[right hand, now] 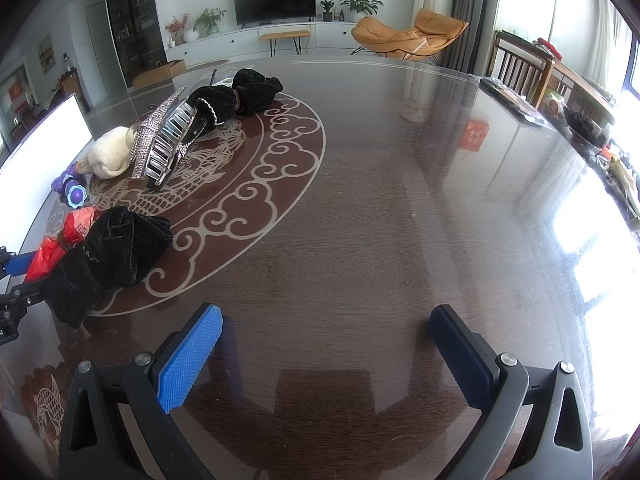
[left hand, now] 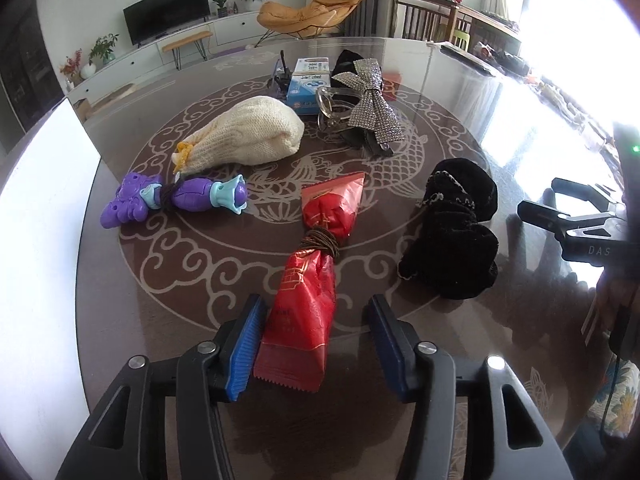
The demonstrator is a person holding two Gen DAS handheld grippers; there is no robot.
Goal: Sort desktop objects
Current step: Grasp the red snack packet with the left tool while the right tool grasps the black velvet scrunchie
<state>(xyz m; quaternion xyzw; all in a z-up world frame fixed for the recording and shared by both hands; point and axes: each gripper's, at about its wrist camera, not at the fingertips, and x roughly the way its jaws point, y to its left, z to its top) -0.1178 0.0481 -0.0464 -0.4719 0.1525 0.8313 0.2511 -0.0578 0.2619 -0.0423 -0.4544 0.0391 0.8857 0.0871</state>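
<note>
**A:** What does the left-hand camera show?

**B:** A dark glass table (left hand: 420, 80) with a pale fish-and-cloud pattern. The left gripper (left hand: 316, 344) sits at six o'clock with its blue-padded jaws wide apart. Between them lies the near end of a red snack packet (left hand: 308, 320), tied round its middle with a brown hair band (left hand: 320, 240). The left pad (left hand: 244, 352) is touching or just beside the packet's edge; the right pad stands apart from it. Nothing is gripped.

**A:** And the other things?

**B:** At nine o'clock, a purple toy (left hand: 176, 200), also wound with a dark band. Just beyond it, toward eleven, a cream knitted pouch (left hand: 248, 132). At twelve, a blue-and-white box (left hand: 310, 84), with a sparkly bow hair clip (left hand: 372, 100) just to its right. At three o'clock, a black velvet bow (left hand: 456, 224). The right gripper (left hand: 568, 212) shows at the far right edge.

**A:** What about the right-hand camera?

**B:** The right gripper (right hand: 326, 344) is at six o'clock, jaws spread wide over bare table (right hand: 400, 200), holding nothing. The black velvet bow (right hand: 112, 252) lies at nine o'clock with the red packet (right hand: 60, 240) behind it. The sparkly clip (right hand: 160, 144) stands at ten o'clock, and a second black bow (right hand: 240, 92) lies at eleven.
</note>
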